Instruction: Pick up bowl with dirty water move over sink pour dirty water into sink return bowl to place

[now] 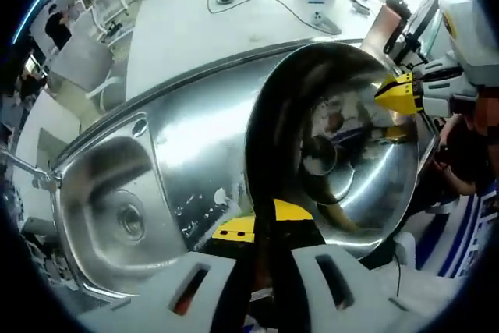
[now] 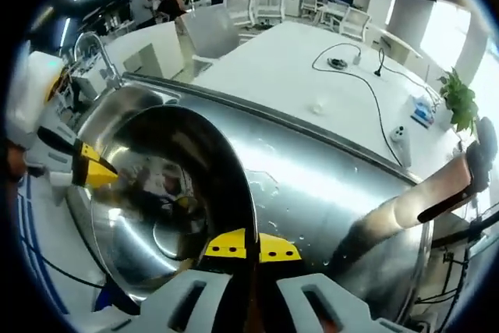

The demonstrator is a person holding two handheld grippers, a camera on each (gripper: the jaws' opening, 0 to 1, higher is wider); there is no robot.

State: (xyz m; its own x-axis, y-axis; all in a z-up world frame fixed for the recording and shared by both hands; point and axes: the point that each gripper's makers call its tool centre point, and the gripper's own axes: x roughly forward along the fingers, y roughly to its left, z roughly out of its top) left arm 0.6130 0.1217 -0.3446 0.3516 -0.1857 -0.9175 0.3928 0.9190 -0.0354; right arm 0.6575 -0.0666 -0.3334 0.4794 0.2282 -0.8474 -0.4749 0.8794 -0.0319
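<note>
I hold the bowl point(image 1: 343, 138) by opposite rims above the drainboard | left gripper point(image 1: 265, 220) and right gripper point(image 2: 251, 246) both pinched tight on steel | sink point(image 1: 109, 208) beyond my left jaws | tip slowly toward basin, grips level.

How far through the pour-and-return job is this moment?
Done: the bowl is picked up, both grippers clamped on opposite rims, left gripper and right gripper. In hand: it is held tilted over the steel drainboard beside the sink basin; I can't tell if water remains inside. Left: at least setting the bowl back.
</note>
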